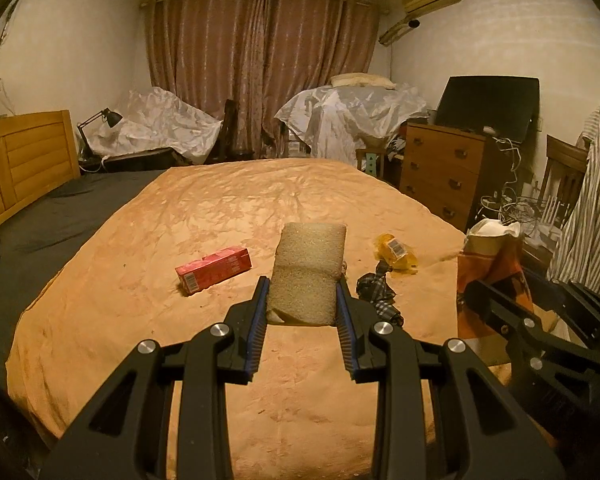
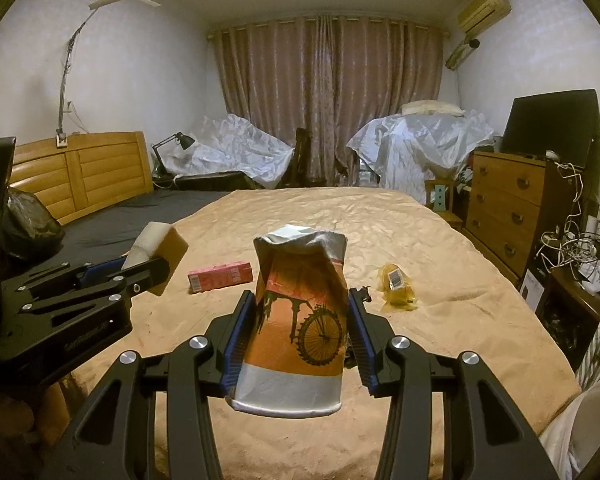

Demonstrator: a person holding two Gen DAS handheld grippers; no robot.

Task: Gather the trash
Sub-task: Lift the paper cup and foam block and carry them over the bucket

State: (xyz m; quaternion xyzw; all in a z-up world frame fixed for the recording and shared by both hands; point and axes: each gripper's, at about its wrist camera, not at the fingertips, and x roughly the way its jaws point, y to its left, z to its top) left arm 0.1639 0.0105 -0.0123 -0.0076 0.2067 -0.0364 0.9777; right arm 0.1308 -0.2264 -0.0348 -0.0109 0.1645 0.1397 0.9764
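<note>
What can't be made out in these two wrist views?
- Dark checked item: left wrist view, partly behind the left gripper and its sponge; in the right wrist view the paper cup hides nearly all of it.
- Red carton print: too small in both views.
- Yellow wrapper label: barcode shows, text unreadable.
- Where the trash goes: no bin identifiable; a dark bag is cut off by the left gripper's body.

One sponge (image 1: pixel 308 276). One paper cup (image 2: pixel 300 328), crumpled. One red carton (image 1: pixel 214 269) on bed (image 1: pixel 220 208). One yellow wrapper (image 1: pixel 396 253). One dark checked cloth scrap (image 1: pixel 374 286). Two tools: left tool (image 1: pixel 302 304), right tool (image 2: pixel 302 328). One desk lamp (image 1: pixel 100 120). One dresser (image 1: pixel 444 168).
</note>
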